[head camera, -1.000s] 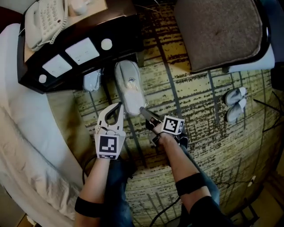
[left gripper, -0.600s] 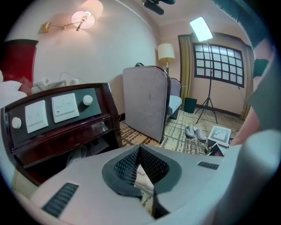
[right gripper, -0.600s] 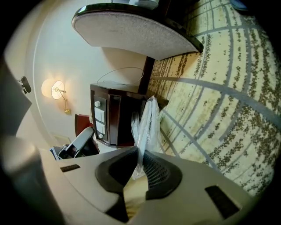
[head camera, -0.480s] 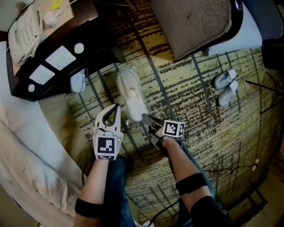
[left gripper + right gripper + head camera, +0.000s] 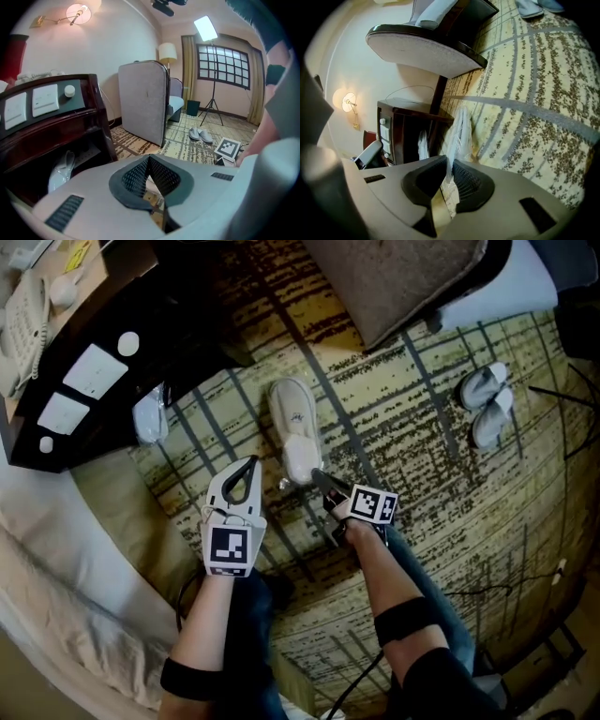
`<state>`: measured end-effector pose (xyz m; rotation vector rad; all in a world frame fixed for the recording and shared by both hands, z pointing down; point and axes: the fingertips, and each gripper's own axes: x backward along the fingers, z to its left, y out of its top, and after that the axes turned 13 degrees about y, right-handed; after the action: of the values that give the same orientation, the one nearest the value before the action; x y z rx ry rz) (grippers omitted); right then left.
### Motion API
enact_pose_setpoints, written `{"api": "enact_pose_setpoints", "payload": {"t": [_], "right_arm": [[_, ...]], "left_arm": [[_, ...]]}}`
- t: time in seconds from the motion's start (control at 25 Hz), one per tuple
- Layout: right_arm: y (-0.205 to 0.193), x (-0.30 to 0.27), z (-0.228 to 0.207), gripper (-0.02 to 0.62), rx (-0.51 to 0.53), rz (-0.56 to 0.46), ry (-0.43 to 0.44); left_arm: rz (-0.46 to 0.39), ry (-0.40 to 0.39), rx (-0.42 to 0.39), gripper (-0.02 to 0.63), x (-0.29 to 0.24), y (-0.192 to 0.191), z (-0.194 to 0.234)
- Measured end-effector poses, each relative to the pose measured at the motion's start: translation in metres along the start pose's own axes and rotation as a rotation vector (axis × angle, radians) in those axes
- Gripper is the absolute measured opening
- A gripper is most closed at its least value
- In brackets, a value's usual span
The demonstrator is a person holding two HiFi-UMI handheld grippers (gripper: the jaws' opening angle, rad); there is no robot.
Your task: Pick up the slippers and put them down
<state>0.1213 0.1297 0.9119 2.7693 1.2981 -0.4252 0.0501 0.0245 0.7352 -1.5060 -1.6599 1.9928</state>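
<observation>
Slippers (image 5: 295, 427) have slid clear of the nightstand (image 5: 169, 315), now on carpet (image 5: 422, 484) at 12 o'clock of my right tool (image 5: 316, 476), which is clamped on their wrap (image 5: 459, 131); left tool (image 5: 249, 465) is together, empty. Thin wrap may tear or slip on lifting.

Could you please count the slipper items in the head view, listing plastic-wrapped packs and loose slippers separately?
Plastic-wrapped packs: 2 (centre pack, left pack)
Loose slippers: 2 (upper slipper, lower slipper)
Total: 4
</observation>
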Motion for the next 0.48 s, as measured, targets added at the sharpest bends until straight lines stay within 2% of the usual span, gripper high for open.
{"api": "enact_pose_setpoints", "payload": {"t": [0.28,0.36,0.48], "right_arm": [[-0.01,0.012,-0.036,0.107,0.044,0.071,-0.229],[-0.01,0.018,-0.038,0.223,0.034,0.081,-0.279],[-0.008,0.034,-0.037,0.293,0.047,0.094,-0.383]], "left_arm": [[0.002,-0.019,0.001,0.0,0.001,-0.004,-0.004],[-0.001,-0.025,-0.004,0.0,0.005,0.0,-0.006],[-0.007,-0.027,-0.009,0.0,0.016,0.012,-0.006]]}}
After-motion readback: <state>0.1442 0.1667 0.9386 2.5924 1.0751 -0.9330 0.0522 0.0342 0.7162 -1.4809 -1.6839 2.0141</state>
